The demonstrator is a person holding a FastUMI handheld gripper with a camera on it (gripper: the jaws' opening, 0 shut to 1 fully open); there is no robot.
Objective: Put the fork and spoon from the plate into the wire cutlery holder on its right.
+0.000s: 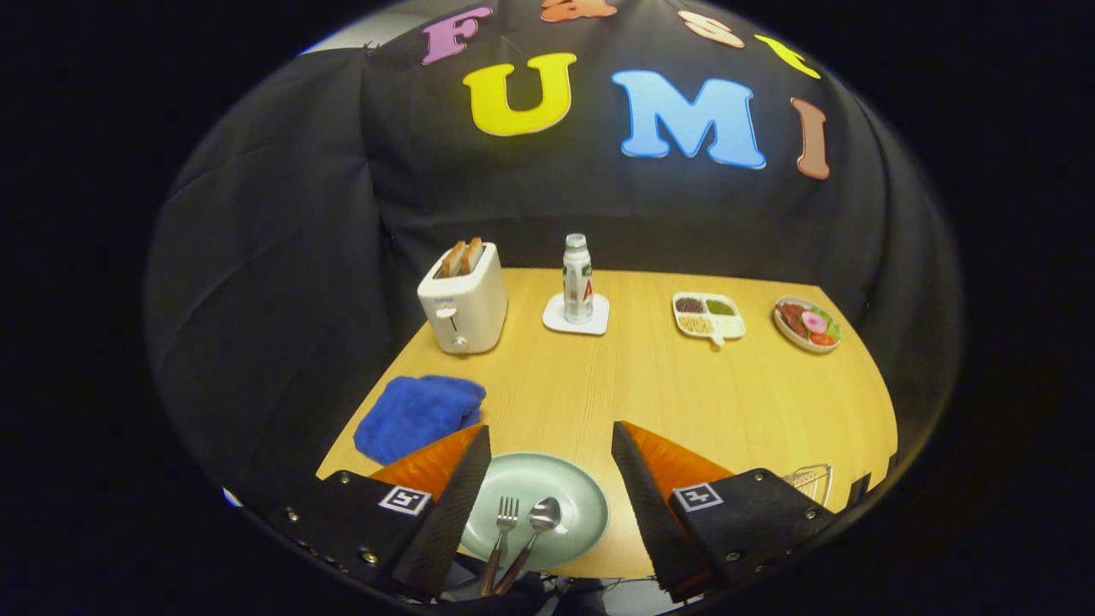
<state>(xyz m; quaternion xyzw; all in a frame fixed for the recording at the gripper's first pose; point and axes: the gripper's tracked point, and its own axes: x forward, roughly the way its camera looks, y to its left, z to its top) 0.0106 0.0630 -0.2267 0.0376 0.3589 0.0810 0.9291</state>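
Farther back, standing along the upper middle of the frame: a toaster (463, 299) holding toast, a bottle (577, 278) on a white coaster (576, 316), a divided snack tray (708, 316) and a plate of food (807, 324). Lying lower left, a blue cloth (418, 414), touching nothing else. Blocking nothing between fingers and plate. Gripper (552, 445) hovering with fingers spread wide apart, gripping nothing. Resting side by side on the green plate (582, 505) at bottom centre, between the fingers: fork (502, 532) and spoon (537, 526). Peeking out at lower right beyond the right finger: wire cutlery holder (811, 479).
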